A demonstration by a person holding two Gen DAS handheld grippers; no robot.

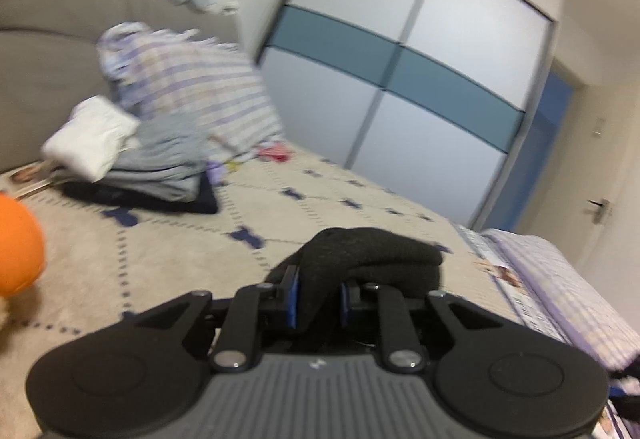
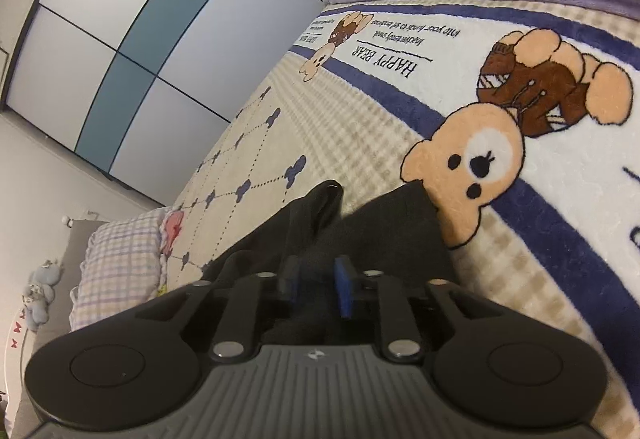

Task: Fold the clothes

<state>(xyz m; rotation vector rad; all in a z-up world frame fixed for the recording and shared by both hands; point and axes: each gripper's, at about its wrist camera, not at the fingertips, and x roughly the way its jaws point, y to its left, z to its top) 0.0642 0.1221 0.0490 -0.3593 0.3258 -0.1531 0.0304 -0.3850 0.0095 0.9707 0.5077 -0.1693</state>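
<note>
Matt black knit garment (image 1: pixel 372 251), fuzzy fleece blanket (image 2: pixel 540 175), smooth glossy wardrobe panels (image 1: pixel 440 39), matt plastic tongs (image 1: pixel 318 303).

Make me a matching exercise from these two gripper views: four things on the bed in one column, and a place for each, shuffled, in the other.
Things:
1. black knitted garment
2. white folded cloth
3. orange round ball
4. brown-and-tan teddy bear print

Places:
A. on the white blanket border
B. left edge of the left wrist view
C. on top of the folded stack
D. between the left gripper fingers

Pairs: 1-D, 2-C, 3-B, 4-A
</note>
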